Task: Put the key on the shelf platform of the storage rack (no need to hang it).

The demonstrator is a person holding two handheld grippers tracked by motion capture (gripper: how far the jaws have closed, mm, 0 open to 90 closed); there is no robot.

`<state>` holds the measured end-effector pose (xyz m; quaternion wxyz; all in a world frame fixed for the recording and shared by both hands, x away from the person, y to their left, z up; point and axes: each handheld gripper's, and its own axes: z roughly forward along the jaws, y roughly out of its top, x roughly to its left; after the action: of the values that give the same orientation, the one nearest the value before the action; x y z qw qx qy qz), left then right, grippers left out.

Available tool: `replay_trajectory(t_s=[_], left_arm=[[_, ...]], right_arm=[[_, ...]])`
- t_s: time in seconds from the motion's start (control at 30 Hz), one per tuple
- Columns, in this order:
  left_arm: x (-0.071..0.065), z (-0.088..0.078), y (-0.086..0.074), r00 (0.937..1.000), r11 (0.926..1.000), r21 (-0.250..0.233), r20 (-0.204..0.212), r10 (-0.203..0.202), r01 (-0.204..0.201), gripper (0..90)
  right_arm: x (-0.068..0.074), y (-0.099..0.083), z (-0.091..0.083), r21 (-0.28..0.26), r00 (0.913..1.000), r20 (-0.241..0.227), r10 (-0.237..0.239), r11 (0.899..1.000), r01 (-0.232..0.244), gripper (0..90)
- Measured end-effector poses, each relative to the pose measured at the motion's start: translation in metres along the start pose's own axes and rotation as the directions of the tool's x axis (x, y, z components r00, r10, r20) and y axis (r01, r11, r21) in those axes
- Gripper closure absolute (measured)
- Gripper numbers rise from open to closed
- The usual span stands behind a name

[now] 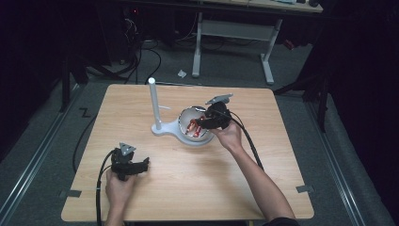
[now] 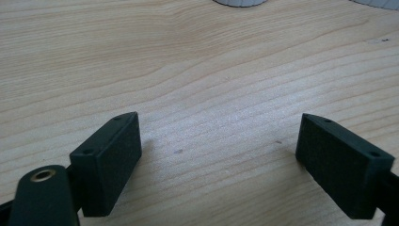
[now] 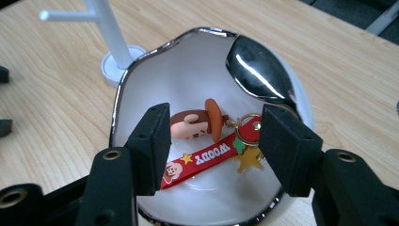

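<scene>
A white bowl-shaped dish with a silver rim point(image 1: 188, 113) point(image 3: 141, 61) sits mid-table, joined to a white stand with an upright post point(image 1: 153, 104) point(image 3: 110, 28). In the dish lies a keychain point(image 3: 207, 141): a red "WOODY" strap, a cartoon head with an orange hat, a gold ring and a star. My right gripper point(image 1: 197, 125) point(image 3: 214, 146) hangs open over the dish, its jaws on either side of the keychain without touching it. My left gripper point(image 1: 141, 165) point(image 2: 219, 157) rests open near the front left of the table point(image 2: 197, 70), nothing between its jaws.
The wooden table point(image 1: 141, 197) has bare room in front and on both sides of the dish. Cables trail from both grippers off the front edge. A second desk frame point(image 1: 235, 33) stands on the floor behind the table.
</scene>
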<state>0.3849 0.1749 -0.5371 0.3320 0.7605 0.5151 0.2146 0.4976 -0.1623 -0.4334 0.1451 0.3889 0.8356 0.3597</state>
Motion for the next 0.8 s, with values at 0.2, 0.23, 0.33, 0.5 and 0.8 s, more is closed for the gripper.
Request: replay_trajectory(t_s=[0.2, 0.23, 0.33, 0.5, 0.8], left_arm=[[0.000, 0.000, 0.000, 1.0000, 1.0000, 0.000, 0.000, 0.000, 0.000, 15.1], [0.000, 0.000, 0.000, 1.0000, 1.0000, 0.000, 0.000, 0.000, 0.000, 15.1], [0.000, 0.000, 0.000, 1.0000, 1.0000, 0.000, 0.000, 0.000, 0.000, 15.1], [0.000, 0.000, 0.000, 1.0000, 1.0000, 0.000, 0.000, 0.000, 0.000, 15.1], [0.000, 0.000, 0.000, 1.0000, 1.0000, 0.000, 0.000, 0.000, 0.000, 15.1]], right_arm=[[-0.005, -0.004, -0.016, -0.054, 0.9996, -0.011, 0.026, 0.998, -0.027, 49.7], [-0.006, -0.004, -0.018, -0.050, 0.9994, -0.016, 0.029, 0.998, -0.030, 49.7], [-0.009, -0.006, -0.023, -0.063, 0.9992, -0.019, 0.035, 0.997, -0.036, 49.7], [-0.014, -0.011, -0.032, -0.091, 0.9988, -0.010, 0.048, 0.995, -0.049, 48.7], [-0.017, -0.014, -0.054, -0.117, 0.9990, 0.031, 0.032, 0.993, -0.028, 47.4]])
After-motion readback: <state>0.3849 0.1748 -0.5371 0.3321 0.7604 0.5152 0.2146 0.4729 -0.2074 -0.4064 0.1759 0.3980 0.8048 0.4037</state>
